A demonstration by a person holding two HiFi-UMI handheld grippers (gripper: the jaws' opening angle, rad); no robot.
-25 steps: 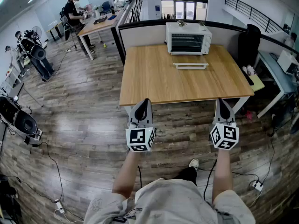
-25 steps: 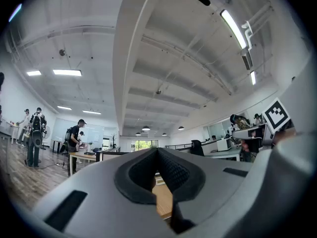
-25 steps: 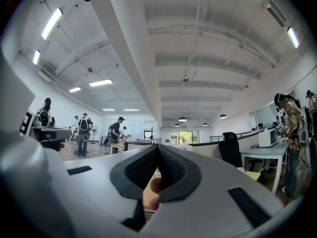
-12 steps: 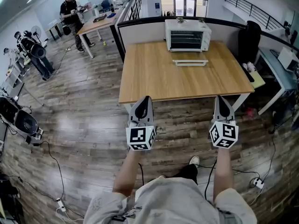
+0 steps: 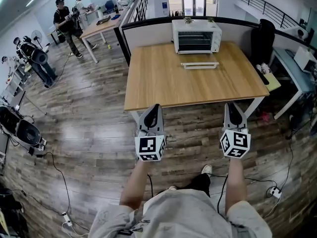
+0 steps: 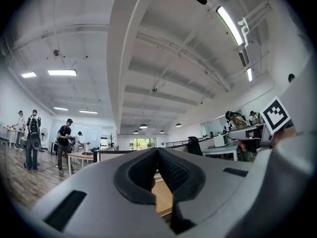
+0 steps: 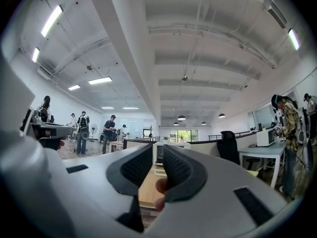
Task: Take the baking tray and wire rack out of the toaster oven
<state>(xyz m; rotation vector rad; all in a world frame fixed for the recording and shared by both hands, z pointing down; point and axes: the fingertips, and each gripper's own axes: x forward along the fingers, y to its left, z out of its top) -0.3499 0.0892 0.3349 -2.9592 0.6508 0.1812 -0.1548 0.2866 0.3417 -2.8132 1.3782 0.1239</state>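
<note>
Both grippers are held level and side by side over the grey-brown plank floor, their tips just short of the near edge of the rectangular light-wood table. The left gripper is closed on nothing; in its own view the dark ribbed pads meet at the tip. The right gripper has just been opening: in its view a narrow slot stands between the pads. Nothing is held in it, and only the distant tabletop and oven show through.

The table's near edge runs straight across ahead of the jaws, and both grippers sit within its width. Wide floor opens to the left of the left jaws, crossed by a thin black cable. To the right of the right jaws stands the white table leg, and further that way are a pale side desk and a black office chair by the far right corner.

A long stretch of tabletop lies ahead of the jaws. Beyond it, a pale flat oblong piece lies just in front of the white boxy toaster oven. The oven stands at the far edge against a dark-topped partition, ahead between the two jaw lines and nearer the right one. Its dark glass door is shut. Thin level bars show behind the glass, but I cannot tell whether they are the baking tray or the wire rack. Standing people are far off to the left.
</note>
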